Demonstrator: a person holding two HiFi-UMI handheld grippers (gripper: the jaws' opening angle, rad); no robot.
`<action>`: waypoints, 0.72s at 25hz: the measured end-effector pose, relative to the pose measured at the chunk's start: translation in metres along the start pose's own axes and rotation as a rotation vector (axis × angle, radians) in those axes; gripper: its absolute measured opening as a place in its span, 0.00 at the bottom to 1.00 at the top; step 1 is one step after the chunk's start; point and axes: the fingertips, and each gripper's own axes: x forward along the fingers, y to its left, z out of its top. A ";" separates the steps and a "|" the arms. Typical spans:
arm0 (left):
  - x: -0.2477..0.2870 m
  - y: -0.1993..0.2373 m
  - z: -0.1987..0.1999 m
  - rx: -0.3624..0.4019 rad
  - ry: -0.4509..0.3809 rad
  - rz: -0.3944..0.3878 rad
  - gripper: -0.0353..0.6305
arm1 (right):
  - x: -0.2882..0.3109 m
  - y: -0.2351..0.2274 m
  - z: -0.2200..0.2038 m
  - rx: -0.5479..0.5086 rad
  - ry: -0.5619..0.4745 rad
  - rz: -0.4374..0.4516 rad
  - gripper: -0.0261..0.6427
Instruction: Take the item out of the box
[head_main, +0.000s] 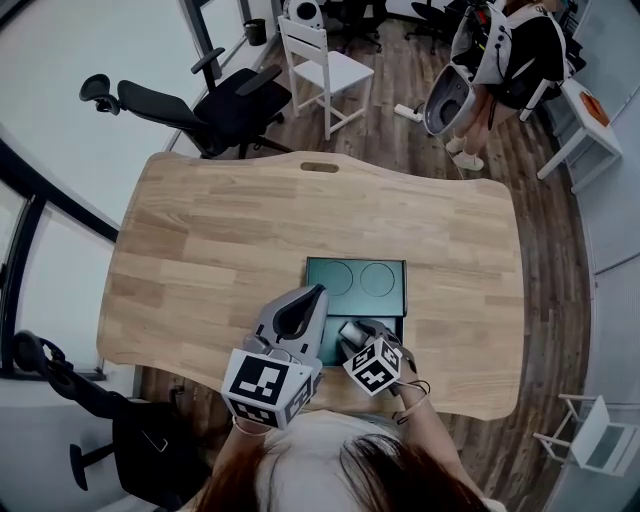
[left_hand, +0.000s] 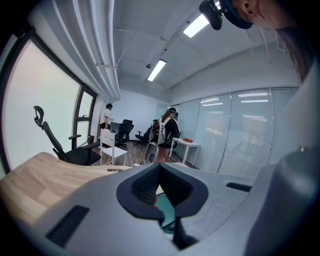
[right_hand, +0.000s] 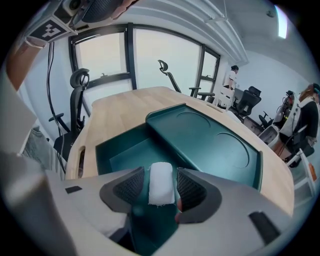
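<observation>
Wood-plank floor (head_main: 385, 135), black office chair (head_main: 200, 105), white chair (head_main: 325, 65), large windows (right_hand: 160, 60), perhaps glass partitions (left_hand: 240, 130).

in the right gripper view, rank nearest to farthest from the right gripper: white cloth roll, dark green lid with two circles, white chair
1. white cloth roll, between the right gripper's open jaws
2. dark green lid with two round recesses, ahead and to the right
3. white wooden chair, past the wooden table's far end
</observation>
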 end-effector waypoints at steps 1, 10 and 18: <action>0.000 0.001 -0.002 -0.001 0.004 0.001 0.06 | 0.003 0.001 -0.002 0.000 0.008 0.001 0.36; 0.003 0.006 -0.003 -0.019 0.004 0.001 0.06 | 0.022 -0.002 -0.017 -0.019 0.069 0.000 0.37; 0.004 0.008 -0.004 -0.018 0.010 0.004 0.06 | 0.030 -0.003 -0.026 -0.013 0.099 0.000 0.38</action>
